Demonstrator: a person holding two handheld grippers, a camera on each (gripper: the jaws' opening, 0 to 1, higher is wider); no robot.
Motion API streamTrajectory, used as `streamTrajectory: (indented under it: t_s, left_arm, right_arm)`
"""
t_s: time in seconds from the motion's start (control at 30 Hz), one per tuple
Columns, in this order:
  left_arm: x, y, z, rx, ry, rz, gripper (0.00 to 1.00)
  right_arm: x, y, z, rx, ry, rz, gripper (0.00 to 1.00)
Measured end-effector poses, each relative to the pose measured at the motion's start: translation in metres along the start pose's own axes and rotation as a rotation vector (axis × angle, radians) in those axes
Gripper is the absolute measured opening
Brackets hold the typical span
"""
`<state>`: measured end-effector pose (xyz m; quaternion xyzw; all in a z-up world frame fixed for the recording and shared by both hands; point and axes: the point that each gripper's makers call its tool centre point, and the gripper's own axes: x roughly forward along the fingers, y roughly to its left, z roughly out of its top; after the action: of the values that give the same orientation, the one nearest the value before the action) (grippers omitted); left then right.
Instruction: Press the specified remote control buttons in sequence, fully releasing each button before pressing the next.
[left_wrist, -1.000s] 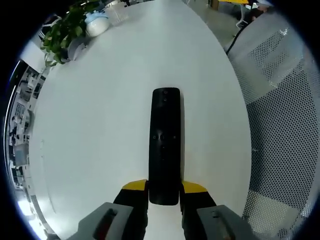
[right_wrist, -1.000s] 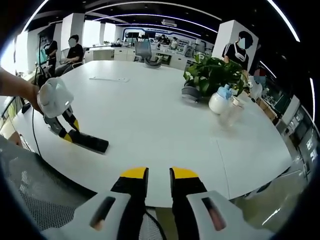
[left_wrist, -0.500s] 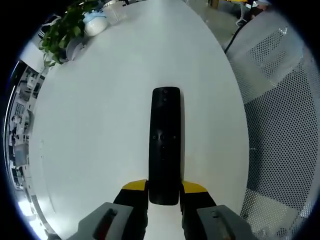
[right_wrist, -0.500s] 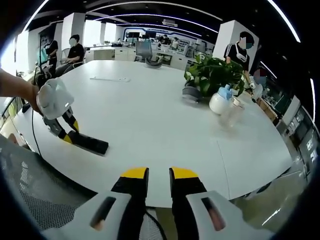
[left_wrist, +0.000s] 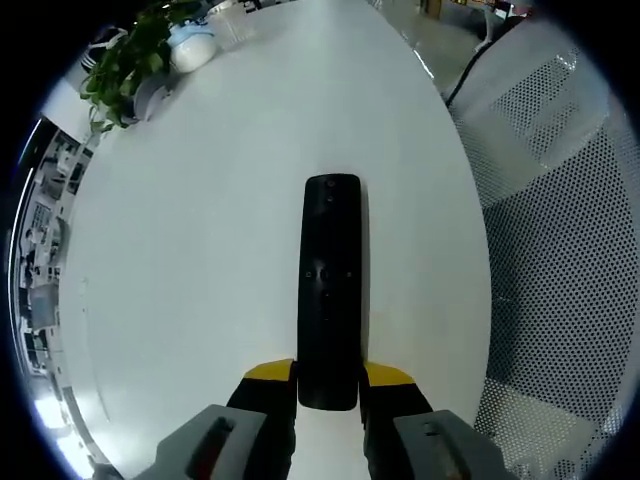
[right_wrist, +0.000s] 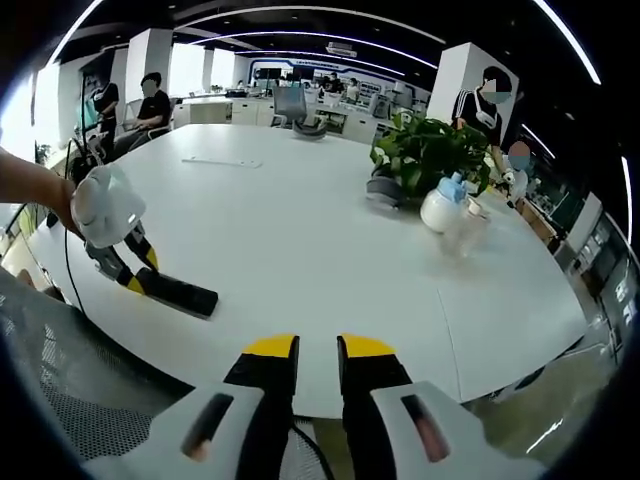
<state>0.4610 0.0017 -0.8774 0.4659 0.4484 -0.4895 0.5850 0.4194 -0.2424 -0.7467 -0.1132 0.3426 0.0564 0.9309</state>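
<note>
- White round table (left_wrist: 200, 250) carries everything; the potted plant (right_wrist: 428, 150) sits upper right in my right gripper view.
- My left gripper (left_wrist: 328, 375) clamps the near end of the black remote control (left_wrist: 330, 285), frame centre.
- Right gripper view adds the hand (right_wrist: 30, 190) holding it.
- My right gripper (right_wrist: 318, 348) holds nothing, jaws slightly apart.

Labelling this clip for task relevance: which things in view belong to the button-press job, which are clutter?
Job:
- remote control, lying on the white table, its near end held by the left hand-held gripper
- right hand-held gripper, nothing between its jaws

Clutter:
- potted plant
- bottle
- mesh chair
</note>
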Motion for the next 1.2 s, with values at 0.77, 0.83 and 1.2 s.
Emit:
streamTrajectory:
  t_s: [0.77,0.83,1.2]
  left_arm:
    - [-0.003,-0.026,0.001,0.008,-0.040,-0.006,0.23]
    - [-0.003,-0.028,0.002,0.027,-0.038,-0.005,0.23]
    - [-0.004,-0.034,0.002,0.017,-0.035,-0.010,0.23]
  right_arm:
    - [-0.001,0.000,0.001,0.007,-0.010,0.003,0.15]
    - [-0.001,0.000,0.001,0.005,-0.009,0.002,0.15]
    - [0.000,-0.001,0.000,0.004,-0.005,0.003,0.15]
